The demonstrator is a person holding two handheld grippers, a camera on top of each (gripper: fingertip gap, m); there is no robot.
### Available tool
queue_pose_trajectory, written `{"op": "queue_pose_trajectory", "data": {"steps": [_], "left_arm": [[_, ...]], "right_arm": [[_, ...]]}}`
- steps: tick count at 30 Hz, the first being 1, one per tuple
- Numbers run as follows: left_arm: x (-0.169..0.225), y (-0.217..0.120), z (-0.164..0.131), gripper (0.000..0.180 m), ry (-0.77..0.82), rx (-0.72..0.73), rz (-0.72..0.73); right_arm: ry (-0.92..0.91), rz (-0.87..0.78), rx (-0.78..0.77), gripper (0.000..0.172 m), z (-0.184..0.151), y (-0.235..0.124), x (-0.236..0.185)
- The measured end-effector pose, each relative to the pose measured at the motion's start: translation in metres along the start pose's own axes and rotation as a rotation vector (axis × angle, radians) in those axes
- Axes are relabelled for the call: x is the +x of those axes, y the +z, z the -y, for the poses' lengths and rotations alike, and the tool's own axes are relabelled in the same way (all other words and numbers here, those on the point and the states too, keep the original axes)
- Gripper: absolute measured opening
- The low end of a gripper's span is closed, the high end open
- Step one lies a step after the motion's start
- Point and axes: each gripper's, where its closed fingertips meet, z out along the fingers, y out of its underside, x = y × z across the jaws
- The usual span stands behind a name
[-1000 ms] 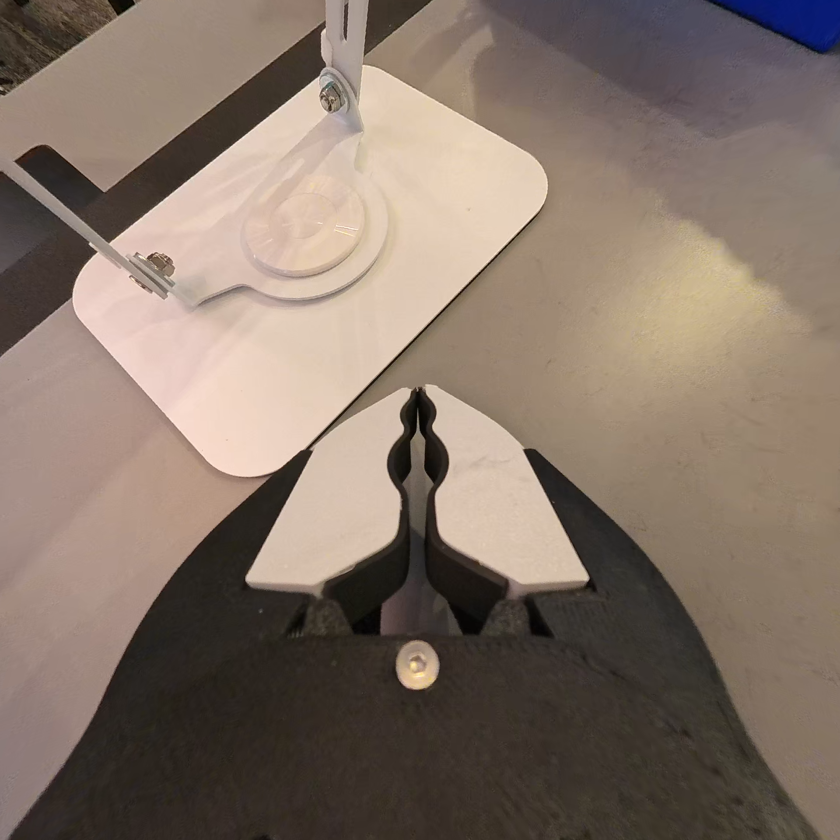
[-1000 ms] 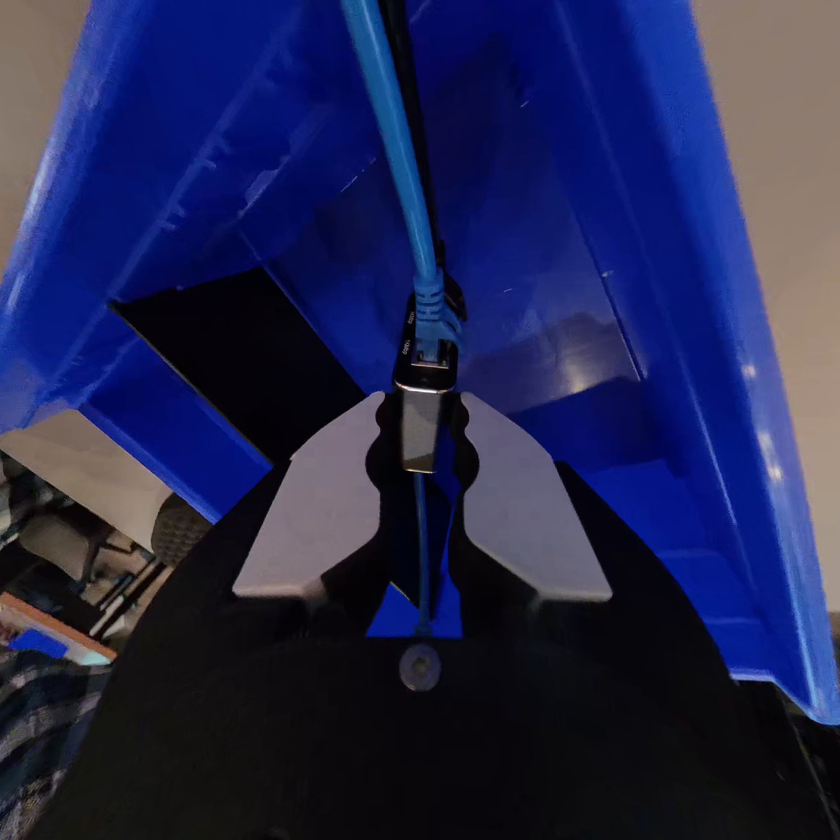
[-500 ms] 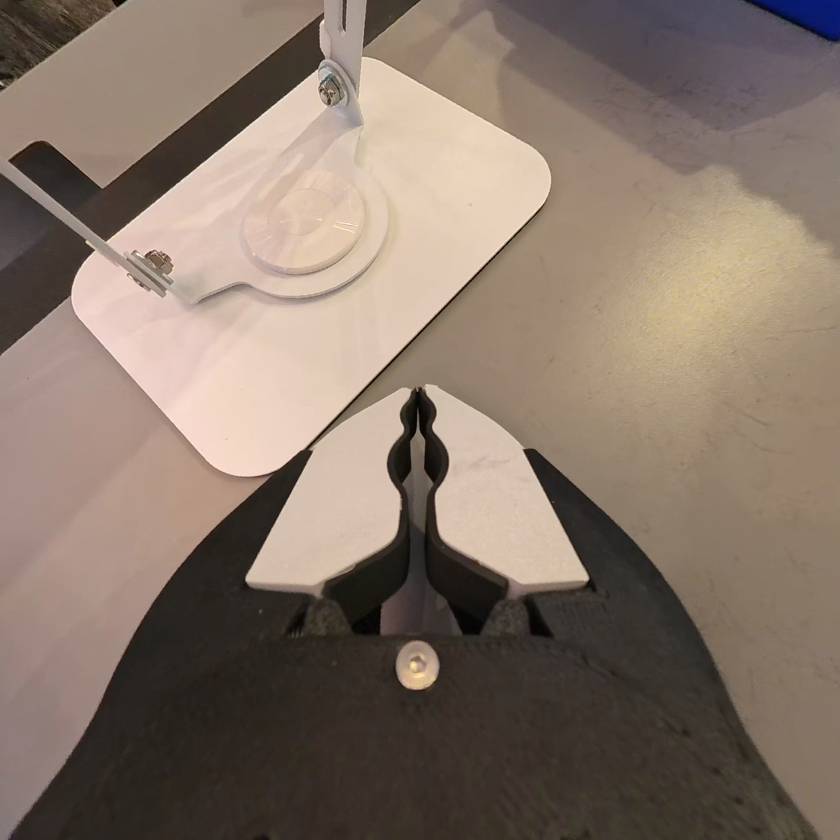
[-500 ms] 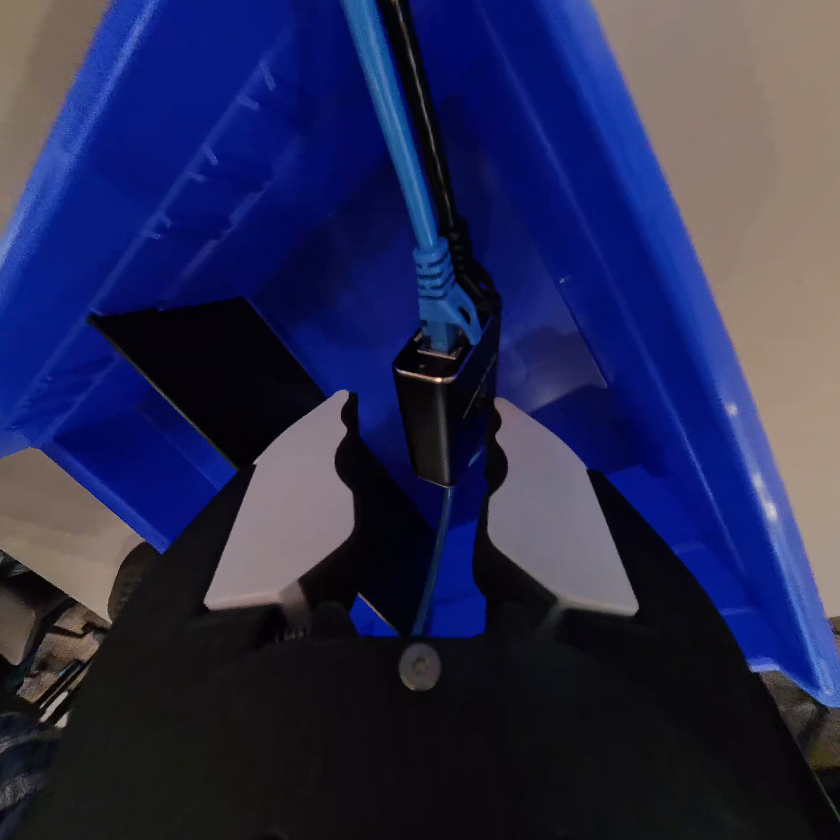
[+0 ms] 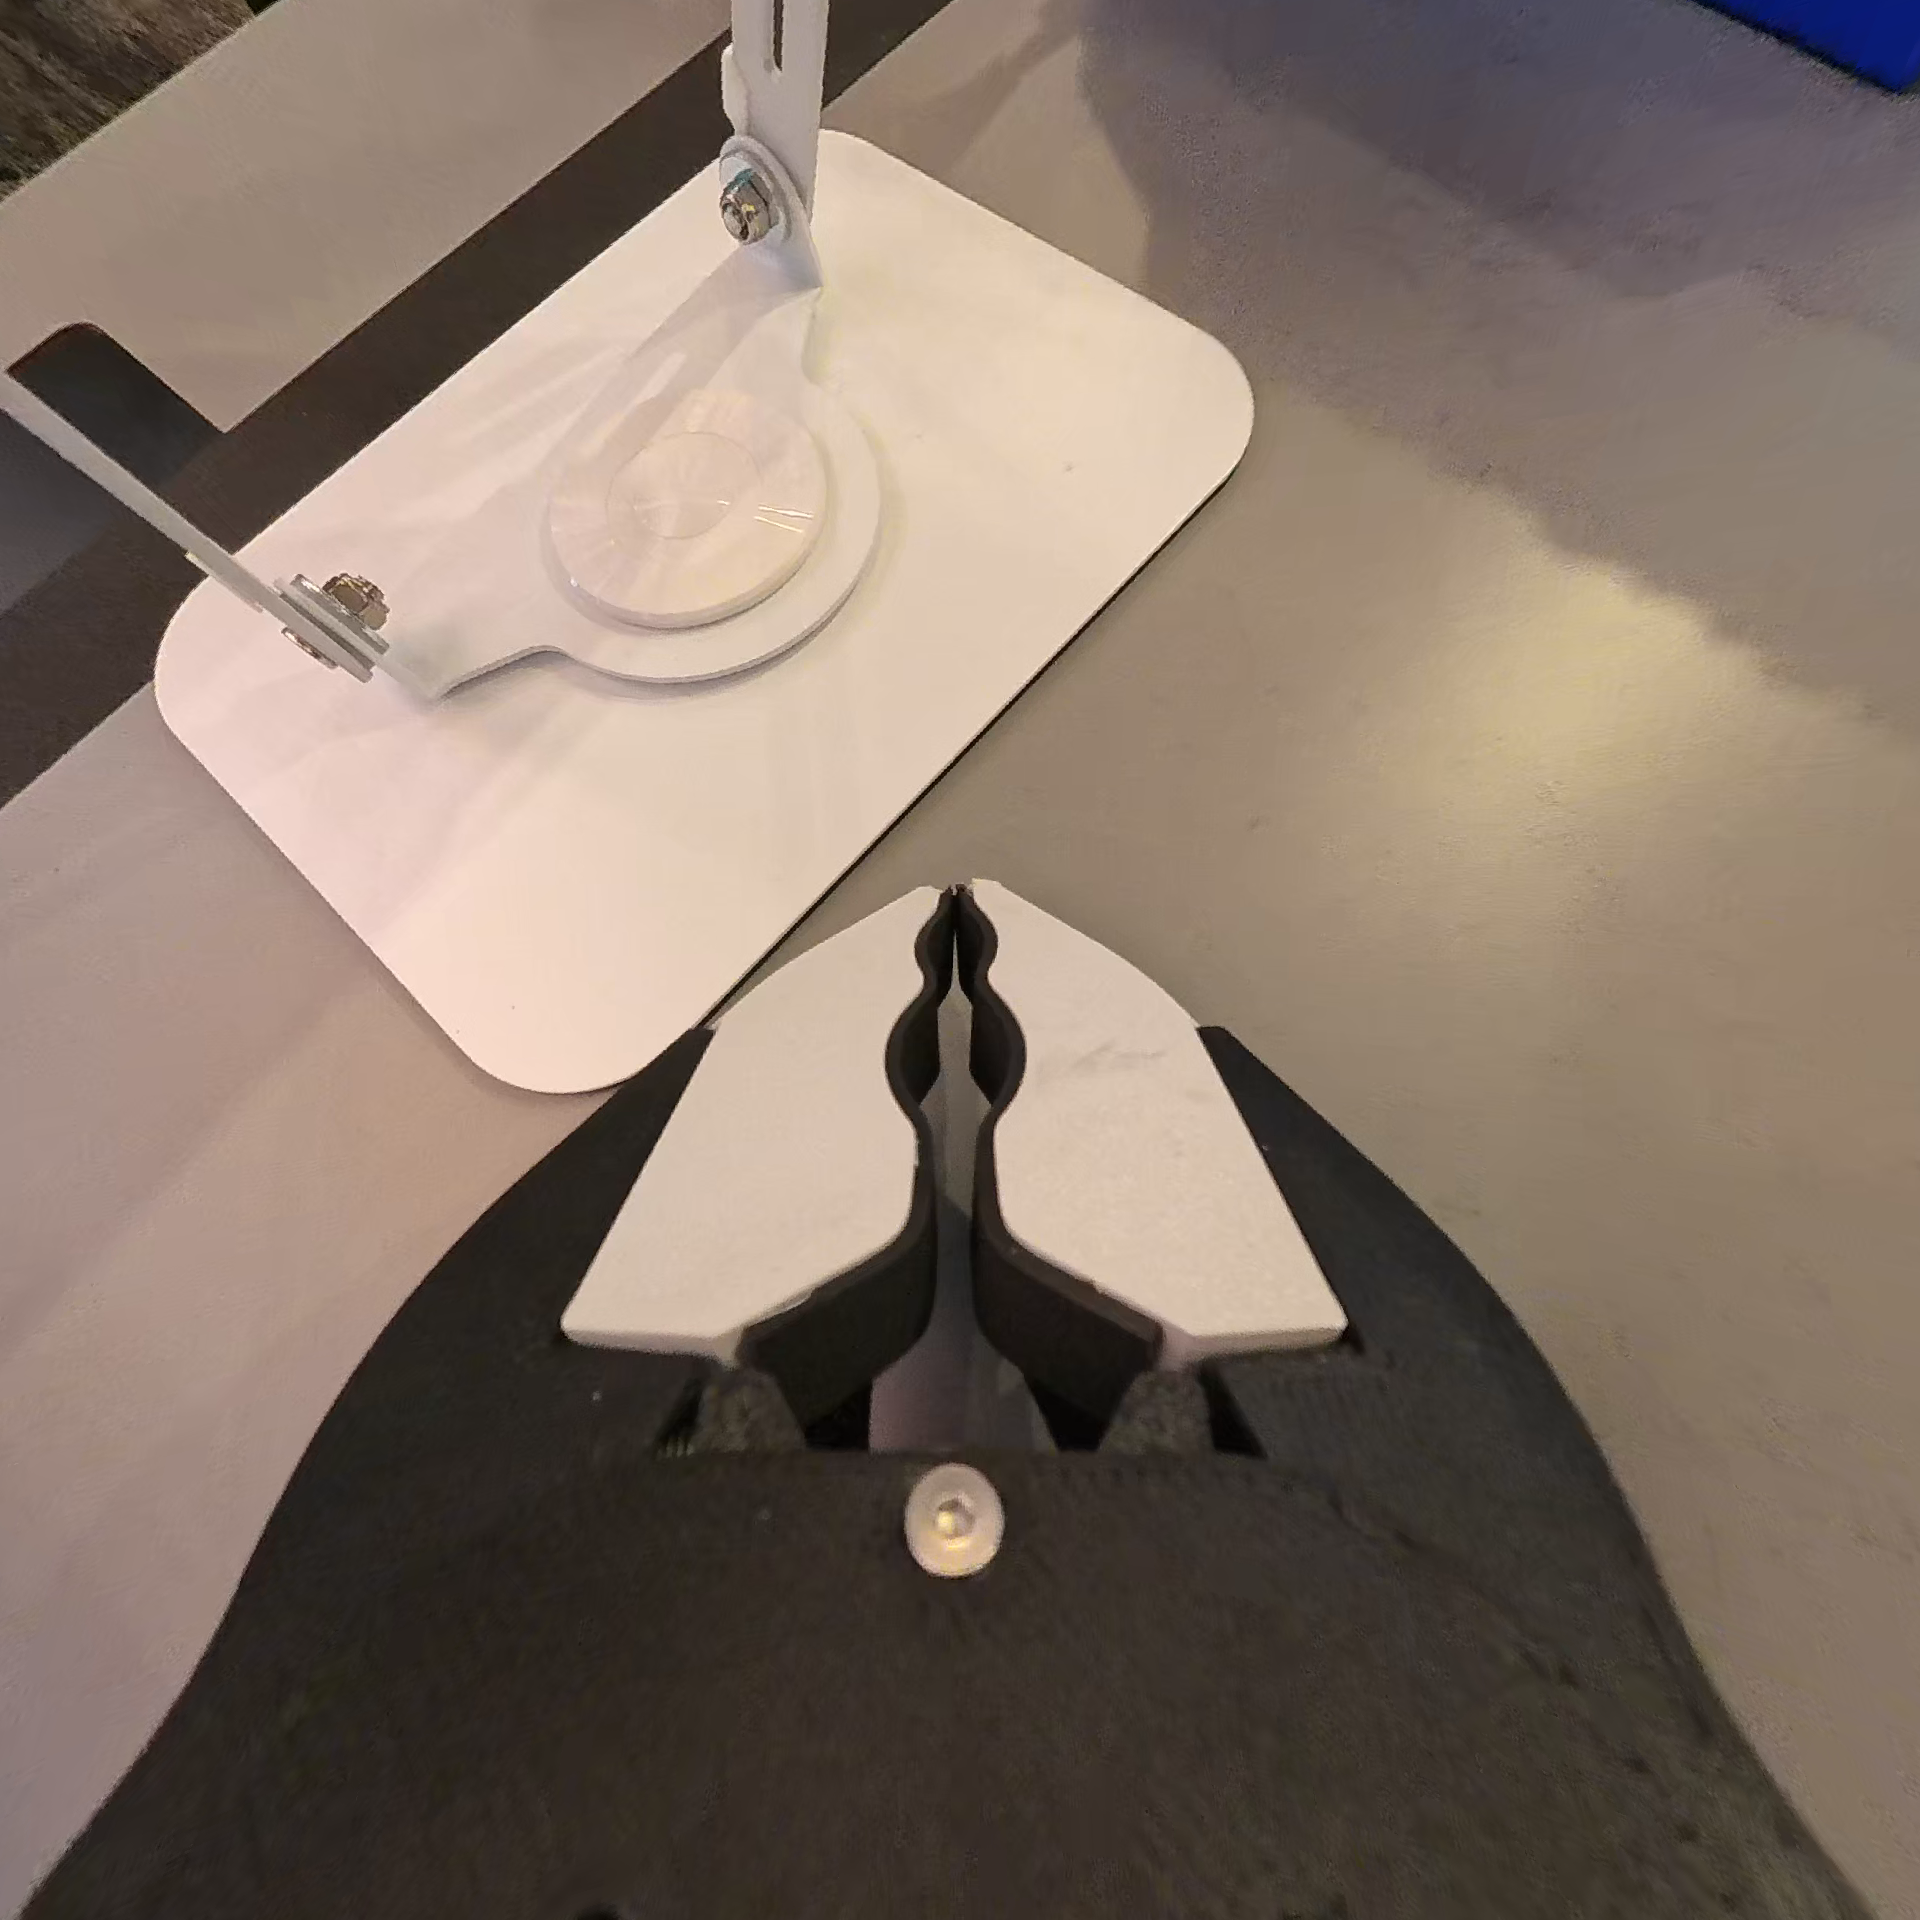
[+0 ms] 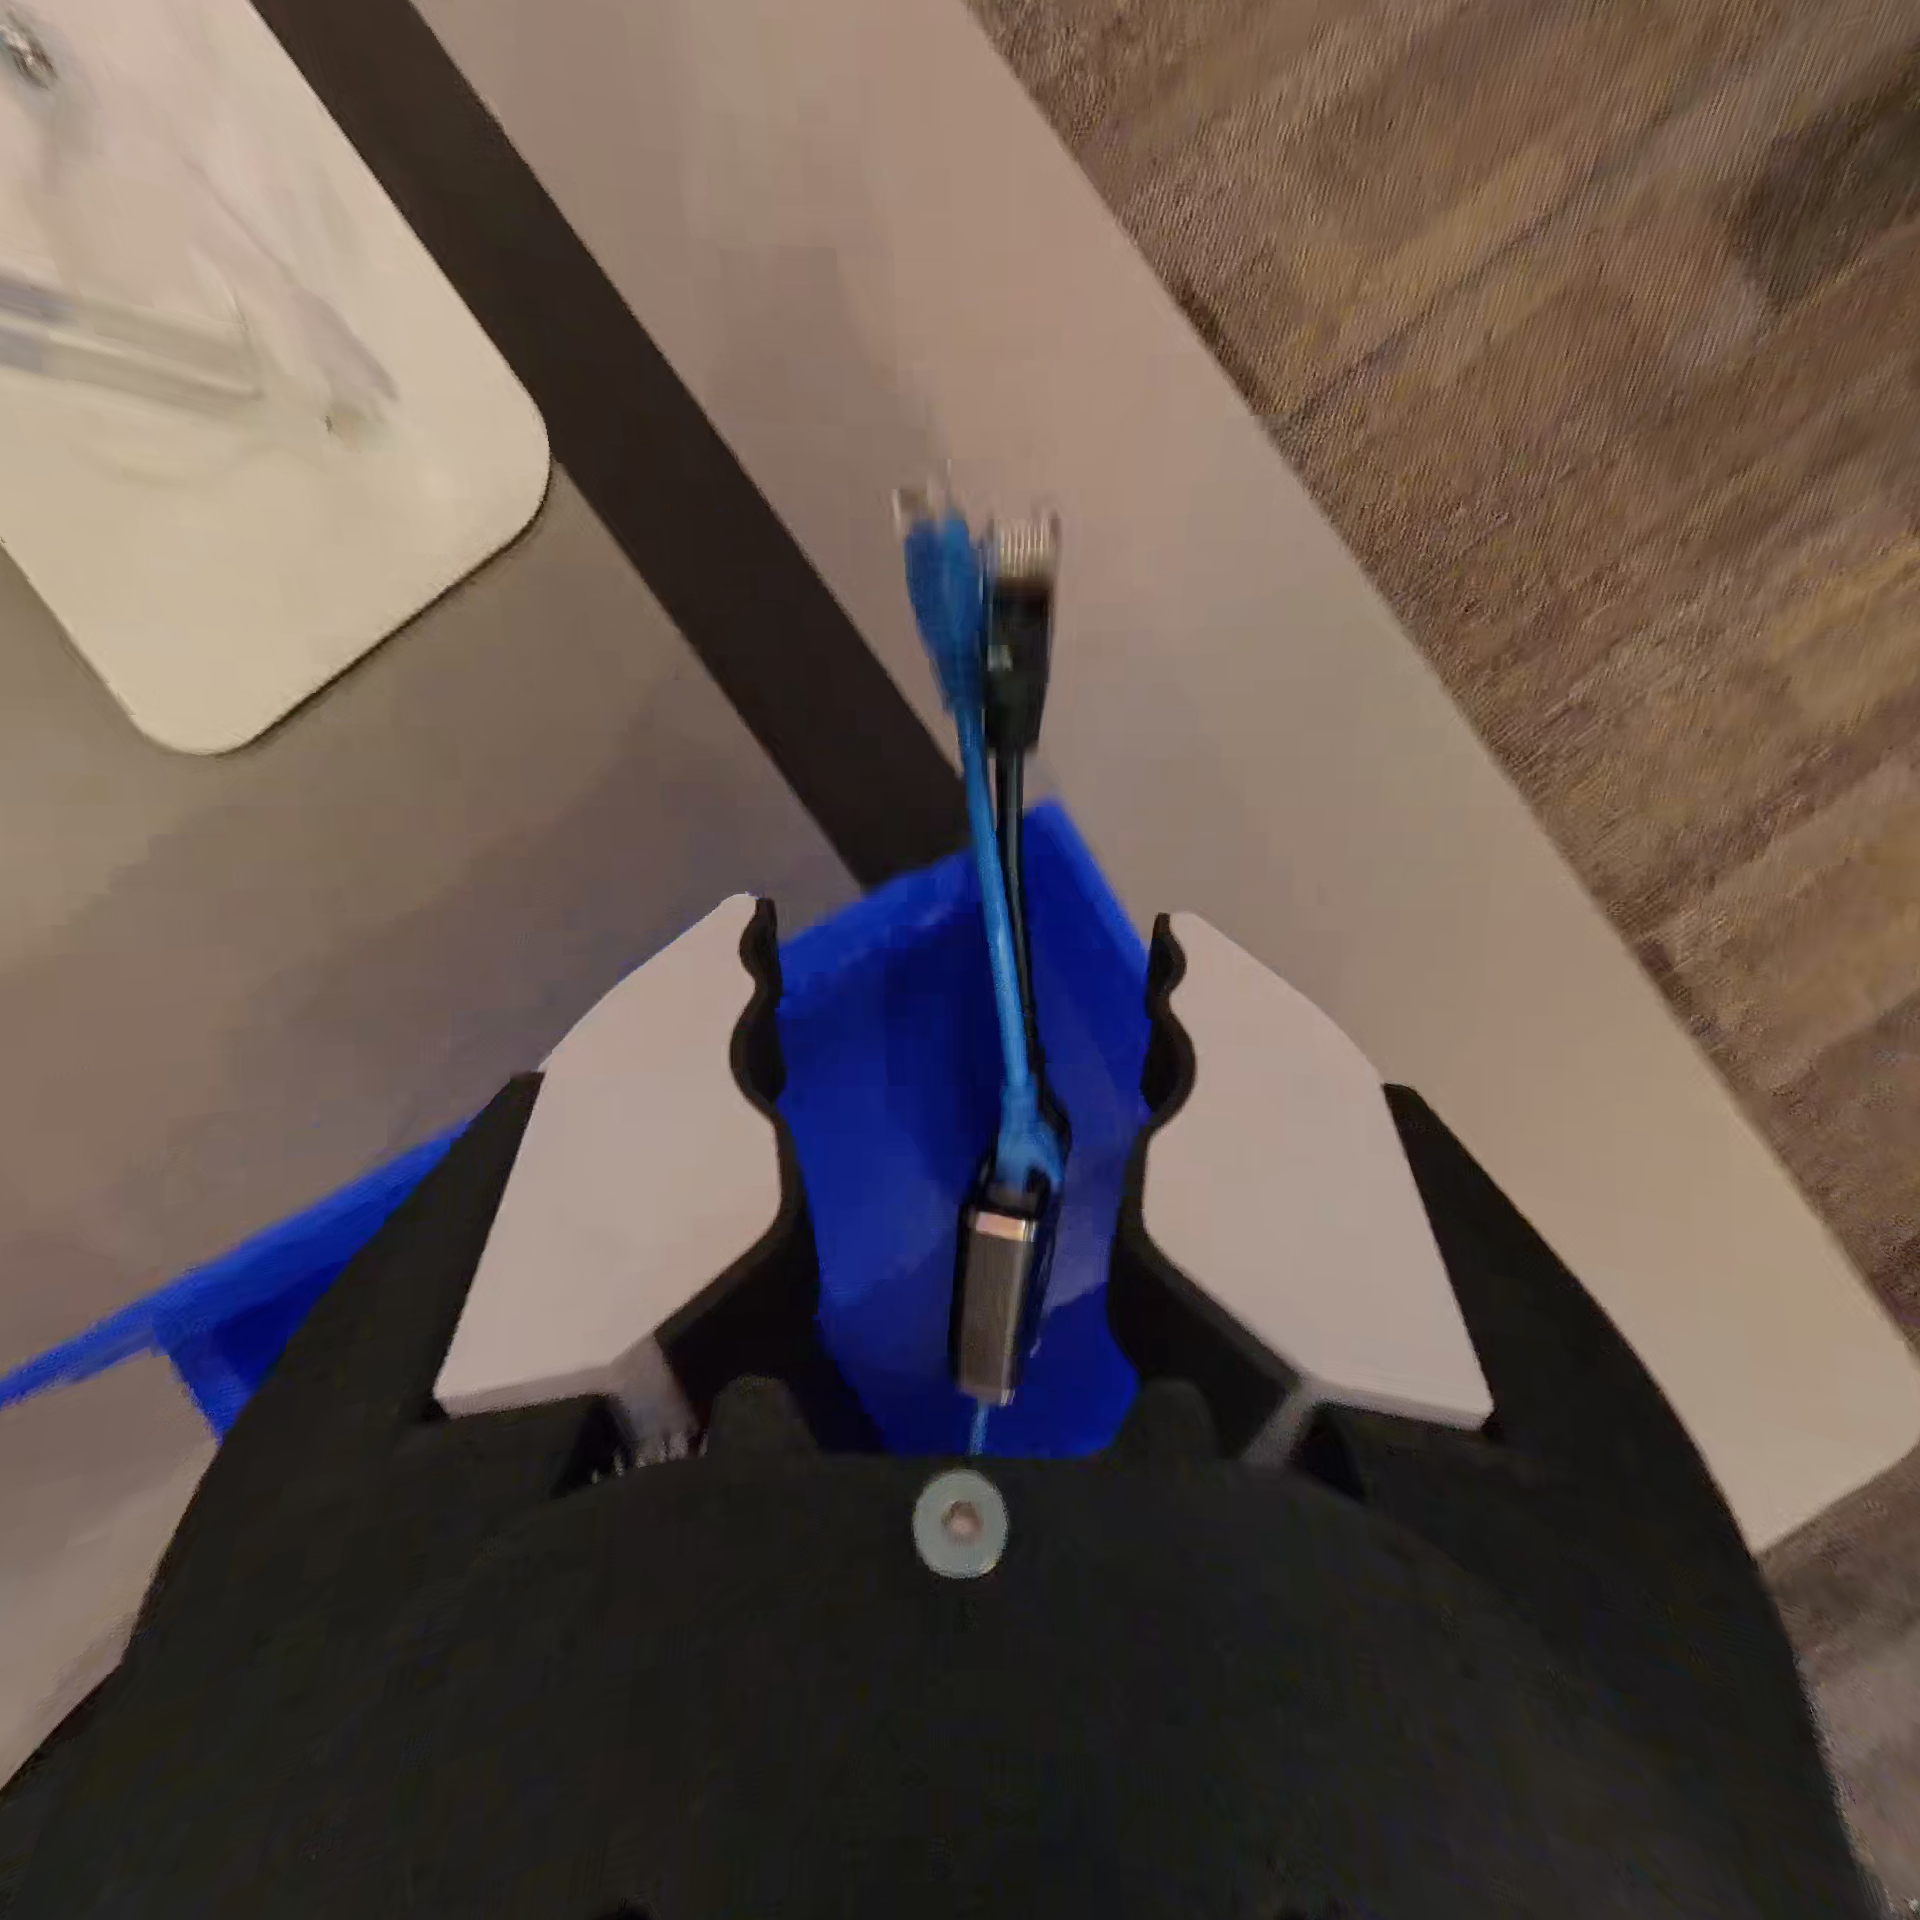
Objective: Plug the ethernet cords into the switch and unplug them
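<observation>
A: What is the blue bin [image 6: 914,1039] holding right now?

B: It is sitting right below the right gripper [image 6: 961,914], and only part of its inside is showing between the fingers. A small dark switch [image 6: 997,1299] with a silvery end is showing over that blue interior, but whether it is resting in the bin or hanging above it, I cannot tell; the picture is smeared.

A: And the ethernet cords?

B: A blue ethernet cord [image 6: 992,904] and a black ethernet cord [image 6: 1023,810] are running side by side from the switch's upper end, past the bin's far rim and over the grey table [image 6: 312,935]. Their far plugs are showing as blurred shapes over the lighter table edge.

A: Is the right gripper gripping the switch?

B: No. Its jaws are standing wide apart, and the switch is lying between the pads with blue showing on both sides, so neither pad is pressing on it.

A: What about the left gripper [image 5: 954,891]?

B: Its jaws are closed together, tips meeting on nothing. It is hovering over the grey table, just beside the near corner of a white stand base [image 5: 623,831] with a round disc and two bolted white struts.

A: Any bin in that view?

B: Only a sliver of blue at the top right corner.
</observation>
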Motion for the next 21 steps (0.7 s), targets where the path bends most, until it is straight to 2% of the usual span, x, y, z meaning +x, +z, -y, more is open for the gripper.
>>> {"op": "queue_pose_trajectory", "data": {"steps": [3, 5, 6, 7, 8, 9, 14, 18, 21], "left_arm": [[0.000, -0.001, 0.000, 0.000, -0.002, 0.004, 0.003], [0.000, -0.001, 0.000, 0.000, -0.002, 0.004, 0.000], [0.000, -0.001, 0.000, 0.000, -0.002, 0.005, -0.002], [0.000, -0.001, 0.000, 0.000, -0.002, 0.006, -0.006], [0.001, -0.001, 0.001, 0.000, -0.004, 0.007, -0.011], [0.001, -0.001, 0.001, 0.000, -0.006, 0.010, -0.016], [0.002, -0.002, 0.002, 0.000, -0.015, 0.018, -0.041], [0.003, -0.002, 0.001, 0.000, -0.009, 0.017, -0.037], [0.003, -0.001, 0.001, 0.000, -0.002, 0.012, -0.030]], "right_arm": [[-0.002, 0.023, -0.056, 0.068, 0.013, 0.030, 0.001], [0.006, 0.049, -0.067, 0.062, 0.019, 0.044, 0.001], [0.009, 0.082, -0.074, 0.050, 0.020, 0.049, -0.002], [0.003, 0.099, -0.071, 0.026, 0.021, 0.052, -0.004], [0.006, 0.096, -0.058, 0.015, 0.022, 0.052, -0.004], [0.014, 0.104, -0.031, 0.011, 0.025, 0.050, -0.005], [0.077, 0.130, 0.173, 0.009, 0.033, 0.019, -0.005], [0.121, 0.093, 0.256, 0.010, 0.015, -0.006, 0.004], [0.132, 0.082, 0.255, 0.010, -0.005, -0.012, 0.006]]}}
